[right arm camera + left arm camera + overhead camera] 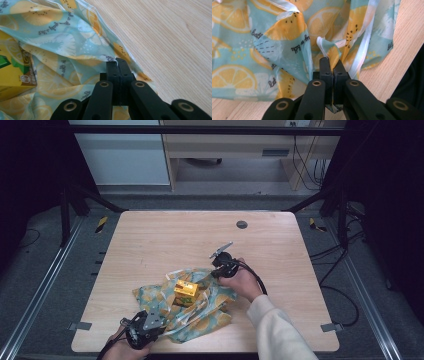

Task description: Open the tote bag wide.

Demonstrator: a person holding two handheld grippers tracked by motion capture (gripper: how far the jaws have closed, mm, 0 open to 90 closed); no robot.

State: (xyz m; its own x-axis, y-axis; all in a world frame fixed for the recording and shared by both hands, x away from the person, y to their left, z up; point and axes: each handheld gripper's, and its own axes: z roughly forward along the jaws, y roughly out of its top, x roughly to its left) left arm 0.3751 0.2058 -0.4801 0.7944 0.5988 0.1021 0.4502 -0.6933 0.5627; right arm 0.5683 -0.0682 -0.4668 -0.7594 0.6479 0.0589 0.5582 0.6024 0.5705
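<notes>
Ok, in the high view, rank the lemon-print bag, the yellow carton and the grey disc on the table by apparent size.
1. lemon-print bag, clearly largest.
2. yellow carton.
3. grey disc, smallest, though it lies farther from the camera, which shrinks it somewhat.

Glossy thin printed bag [287,37], matt wooden table [165,235]

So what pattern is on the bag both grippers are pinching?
Orange-slice print on pale teal bag, clearest in the left gripper view.

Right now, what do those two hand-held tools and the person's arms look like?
Both the left gripper and the right gripper are black, with fingers on screwed linkage bars. Each carries a grey three-cornered plate and trails a black cable. The right arm wears a cream sleeve.
</notes>
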